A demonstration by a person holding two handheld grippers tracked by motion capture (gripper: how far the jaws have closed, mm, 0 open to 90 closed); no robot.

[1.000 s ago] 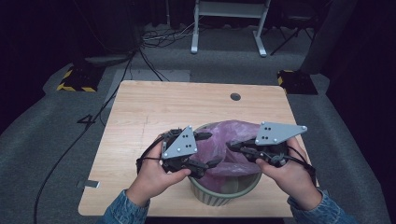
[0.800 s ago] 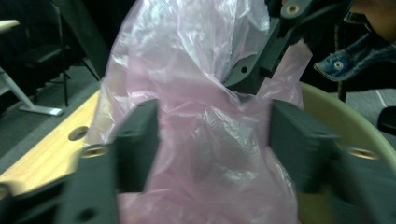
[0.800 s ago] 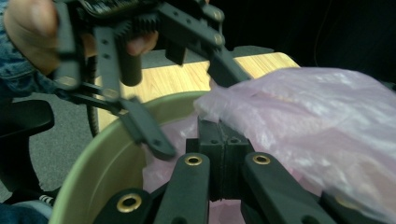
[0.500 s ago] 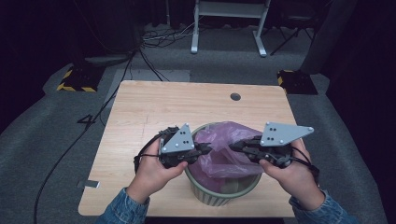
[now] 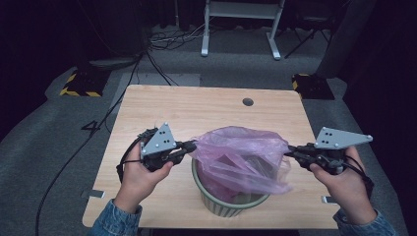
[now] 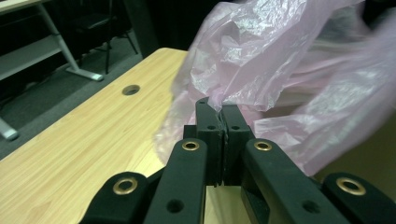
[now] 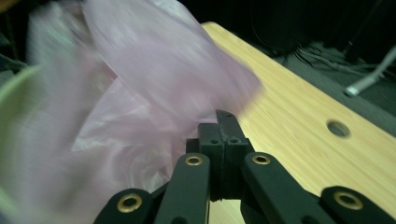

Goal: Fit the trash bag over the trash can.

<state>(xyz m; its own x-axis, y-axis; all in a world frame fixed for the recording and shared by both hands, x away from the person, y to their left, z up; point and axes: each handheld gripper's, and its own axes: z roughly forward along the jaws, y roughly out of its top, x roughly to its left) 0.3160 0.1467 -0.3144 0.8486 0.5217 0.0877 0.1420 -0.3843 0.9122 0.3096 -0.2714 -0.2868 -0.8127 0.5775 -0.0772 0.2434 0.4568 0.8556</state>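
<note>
- Tools both clamped fully closed on the thin pink plastic bag (image 5: 243, 157): left tool (image 5: 189, 146) pinching the bag's left edge, right tool (image 5: 290, 150) pinching its right edge, with film caught between the closed jaws in each gripper view.
- Rested on the wooden surface (image 5: 196, 110), toward its near edge, a round pale-green ribbed bin (image 5: 223, 202), upright, between the two hands.
- Hung stretched between the tools above the bin, the bag, its lower part dipping inside the bin's mouth, its upper part ballooned and clear of the rim.
- Judged as lining the bin: bag already gripped on two sides, spread wide and partly dropped in.
- Left to do, by that reading: lowering the bag further, folding its mouth down over the rim all round, then letting go.
- Could not tell whether any part of the bag's edge already sat over the rim; far side of the rim hidden by film, and right gripper view blurred.
- Noted a small round hole (image 5: 248, 102) in the far part of the surface, well apart from the bin.
</note>
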